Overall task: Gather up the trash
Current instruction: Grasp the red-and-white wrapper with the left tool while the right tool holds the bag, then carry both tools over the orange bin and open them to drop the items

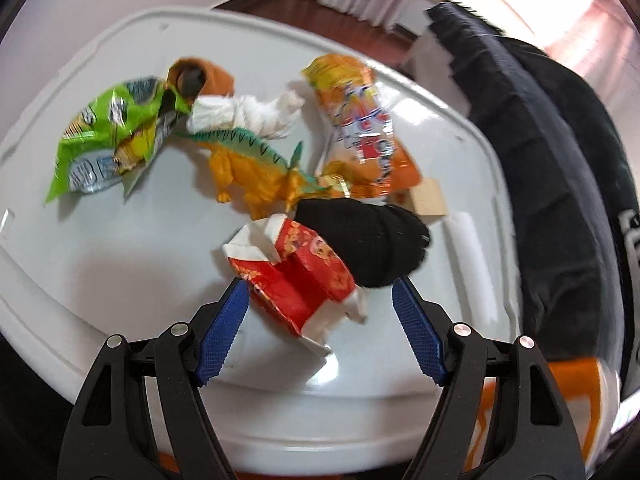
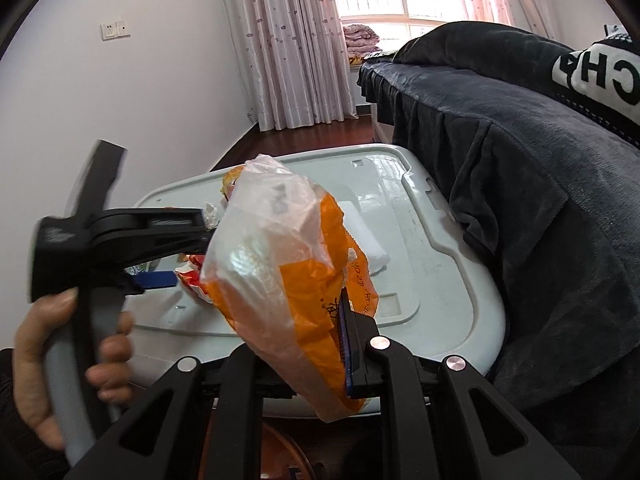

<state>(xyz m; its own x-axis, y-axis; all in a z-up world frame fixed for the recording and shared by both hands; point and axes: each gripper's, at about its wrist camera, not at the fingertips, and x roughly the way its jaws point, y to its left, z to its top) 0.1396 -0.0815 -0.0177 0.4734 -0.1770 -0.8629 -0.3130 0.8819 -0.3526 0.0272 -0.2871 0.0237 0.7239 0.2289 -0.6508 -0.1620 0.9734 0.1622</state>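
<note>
While the left gripper (image 1: pixel 318 300) hangs over the white lid (image 1: pixel 120 240), its blue pads (image 1: pixel 224 320) stand apart with a red-and-white carton (image 1: pixel 296 276) between them; contact between pads and carton cannot be confirmed. A black sock (image 1: pixel 372 240) lies at 1 o'clock from the carton, touching it.

Remaining items on the lid, referenced from the carton:
- Orange dinosaur (image 1: pixel 252 176), 11 o'clock, near.
- Green wrapper (image 1: pixel 112 136), 10 o'clock, well apart.
- White tissue (image 1: pixel 248 112), 12 o'clock, beyond the dinosaur.
- Orange wrapper (image 1: pixel 360 120), 1 o'clock, beyond the sock.
- Brown toy (image 1: pixel 200 76), 11 o'clock, at the far edge of the group.
- Small wooden block (image 1: pixel 430 200), 2 o'clock, beside the sock.

In the right wrist view, the right gripper (image 2: pixel 344 344) is closed on an orange-and-clear bag (image 2: pixel 280 272), which stands up above the lid (image 2: pixel 420 240). A hand (image 2: pixel 60 368) at 8 o'clock grips the handle of the left gripper (image 2: pixel 160 280). A dark blanket (image 2: pixel 540 200) borders the lid at 3 o'clock.
</note>
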